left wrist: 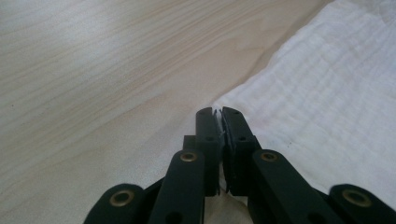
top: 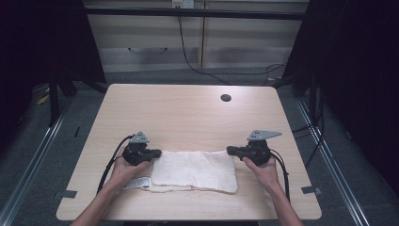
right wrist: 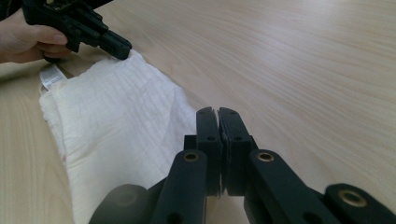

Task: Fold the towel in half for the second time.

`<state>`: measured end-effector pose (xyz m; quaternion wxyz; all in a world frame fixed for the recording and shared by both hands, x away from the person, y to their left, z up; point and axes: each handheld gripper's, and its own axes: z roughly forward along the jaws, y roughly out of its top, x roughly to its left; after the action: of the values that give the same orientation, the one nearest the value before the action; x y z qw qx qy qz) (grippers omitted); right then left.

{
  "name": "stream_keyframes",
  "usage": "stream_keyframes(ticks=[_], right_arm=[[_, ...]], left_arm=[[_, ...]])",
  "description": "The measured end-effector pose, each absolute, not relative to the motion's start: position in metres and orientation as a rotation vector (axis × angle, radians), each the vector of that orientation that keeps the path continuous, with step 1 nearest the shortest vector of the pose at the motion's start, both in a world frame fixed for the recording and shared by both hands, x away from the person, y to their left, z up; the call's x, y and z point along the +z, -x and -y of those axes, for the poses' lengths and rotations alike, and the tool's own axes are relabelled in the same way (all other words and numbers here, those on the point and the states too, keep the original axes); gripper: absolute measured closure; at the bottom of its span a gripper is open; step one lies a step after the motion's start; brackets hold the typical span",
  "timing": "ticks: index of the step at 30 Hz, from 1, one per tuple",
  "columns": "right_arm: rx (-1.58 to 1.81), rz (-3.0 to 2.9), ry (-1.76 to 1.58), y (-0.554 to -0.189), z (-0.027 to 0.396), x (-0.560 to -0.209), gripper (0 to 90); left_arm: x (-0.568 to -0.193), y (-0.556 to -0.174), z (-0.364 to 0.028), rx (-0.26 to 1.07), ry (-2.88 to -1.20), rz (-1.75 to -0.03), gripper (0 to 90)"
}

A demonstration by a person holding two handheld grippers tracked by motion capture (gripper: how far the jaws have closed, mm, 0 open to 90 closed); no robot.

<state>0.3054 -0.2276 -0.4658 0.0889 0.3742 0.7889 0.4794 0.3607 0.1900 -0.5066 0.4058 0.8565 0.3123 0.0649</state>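
Okay, high view: you have one folded white towel (top: 195, 170) at the near edge of the table (top: 188, 113), left gripper (top: 157, 153) on its far-left corner, right gripper (top: 230, 150) on the far-right corner. Lift both corners level and together so the fold stays square. Left gripper view: jaws clamped on a sliver of towel (left wrist: 327, 93) corner. Right gripper view: jaws clenched, cloth between them hard to confirm; one label tag (right wrist: 50, 77). Count: two grippers, one towel.

- The folded cloth (top: 195, 170) lies on the bench (top: 188, 113), near its front edge.
- Left tongs (top: 157, 152) meet its far-left corner; right tongs (top: 229, 150) its far-right corner.
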Motion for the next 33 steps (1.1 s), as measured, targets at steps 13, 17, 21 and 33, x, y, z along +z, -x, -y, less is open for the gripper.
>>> stream_keyframes(ticks=[13, 17, 21, 33], right_arm=[[1.450, -2.401, -1.001, -0.282, 0.213, -0.454, 88.2], [1.457, -2.419, -0.975, -0.275, 0.209, -0.451, 88.2], [1.424, -2.456, -0.950, -0.264, 0.203, -0.455, 88.2], [1.334, -2.597, -0.989, -0.237, 0.206, -0.484, 88.2]], left_arm=[[-0.507, -0.356, -0.188, 0.196, -2.148, -0.826, 86.2], [-0.506, -0.355, -0.186, 0.217, -2.160, -0.823, 86.2], [-0.506, -0.354, -0.186, 0.222, -2.160, -0.826, 86.3], [-0.505, -0.353, -0.184, 0.245, -2.173, -0.825, 86.3]])
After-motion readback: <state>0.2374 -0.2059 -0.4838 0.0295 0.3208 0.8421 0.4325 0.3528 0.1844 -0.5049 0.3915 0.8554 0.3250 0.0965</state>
